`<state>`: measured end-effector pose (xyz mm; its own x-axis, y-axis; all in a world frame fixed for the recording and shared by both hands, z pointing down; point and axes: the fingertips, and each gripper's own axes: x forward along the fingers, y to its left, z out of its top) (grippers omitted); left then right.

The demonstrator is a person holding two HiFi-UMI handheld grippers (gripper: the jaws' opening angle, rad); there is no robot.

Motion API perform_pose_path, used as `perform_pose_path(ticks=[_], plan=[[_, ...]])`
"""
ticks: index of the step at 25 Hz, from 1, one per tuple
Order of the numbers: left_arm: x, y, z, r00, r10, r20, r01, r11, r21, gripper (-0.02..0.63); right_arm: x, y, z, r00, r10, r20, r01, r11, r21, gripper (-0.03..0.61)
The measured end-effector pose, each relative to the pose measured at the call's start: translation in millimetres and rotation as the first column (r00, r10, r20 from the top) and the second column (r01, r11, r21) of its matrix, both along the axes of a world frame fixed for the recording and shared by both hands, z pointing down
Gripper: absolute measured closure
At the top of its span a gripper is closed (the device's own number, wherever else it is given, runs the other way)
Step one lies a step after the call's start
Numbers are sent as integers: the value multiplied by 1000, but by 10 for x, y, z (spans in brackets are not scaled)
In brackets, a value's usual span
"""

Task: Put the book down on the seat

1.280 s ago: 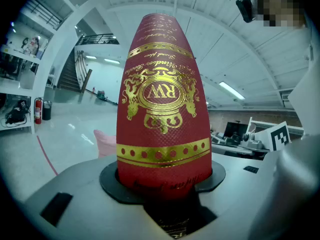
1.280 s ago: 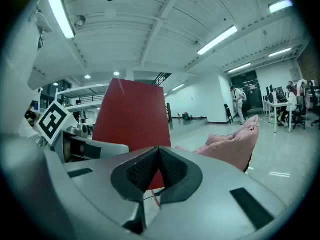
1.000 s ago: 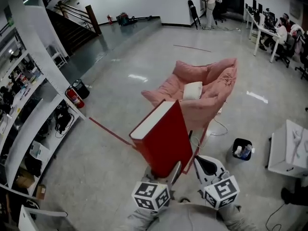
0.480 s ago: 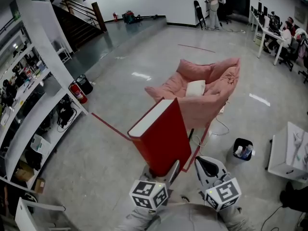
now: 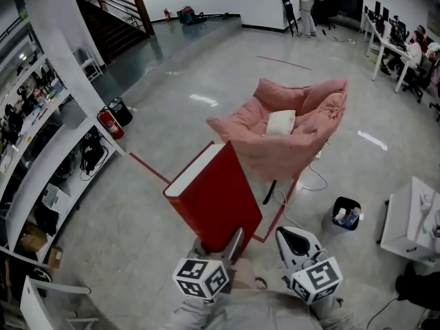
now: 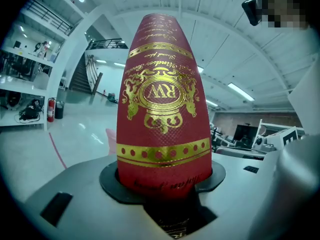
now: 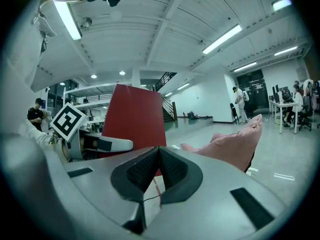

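Observation:
A thick red book (image 5: 214,201) with white page edges stands upright in my left gripper (image 5: 220,247), whose jaws are shut on its lower end. In the left gripper view its red spine (image 6: 162,109) with gold ornament fills the middle, clamped between the black pads. My right gripper (image 5: 289,239) hangs beside it on the right, shut and empty; its view shows the pads (image 7: 172,169) touching and the book (image 7: 134,119) to the left. The pink padded seat (image 5: 289,133) with a white cushion (image 5: 280,122) stands on the floor ahead, beyond the book.
A red tape line (image 5: 148,170) runs across the grey floor. White shelves (image 5: 41,150) and a fire extinguisher (image 5: 108,124) line the left side. A small black bin (image 5: 344,215) and a white table (image 5: 412,215) stand at the right. People stand far back.
The book and both grippers have shifted left and down in the head view, and the pink seat sits slightly higher and farther right in the frame.

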<state>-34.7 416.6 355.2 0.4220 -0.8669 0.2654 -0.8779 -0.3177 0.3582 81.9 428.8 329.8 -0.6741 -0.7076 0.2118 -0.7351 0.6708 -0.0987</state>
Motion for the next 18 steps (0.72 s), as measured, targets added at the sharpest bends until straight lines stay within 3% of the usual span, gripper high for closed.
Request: perform_pose_path(ticks=[7, 18], plan=[[-192, -508, 35, 1000, 17, 7, -17, 1000, 6, 377, -212, -479, 98, 1000, -2, -14, 2, 1000, -5, 574], [-578, -1709, 77, 995, 104, -1, -104, 994, -30, 377, -703, -1687, 47, 998, 54, -34, -55, 998, -23, 574]])
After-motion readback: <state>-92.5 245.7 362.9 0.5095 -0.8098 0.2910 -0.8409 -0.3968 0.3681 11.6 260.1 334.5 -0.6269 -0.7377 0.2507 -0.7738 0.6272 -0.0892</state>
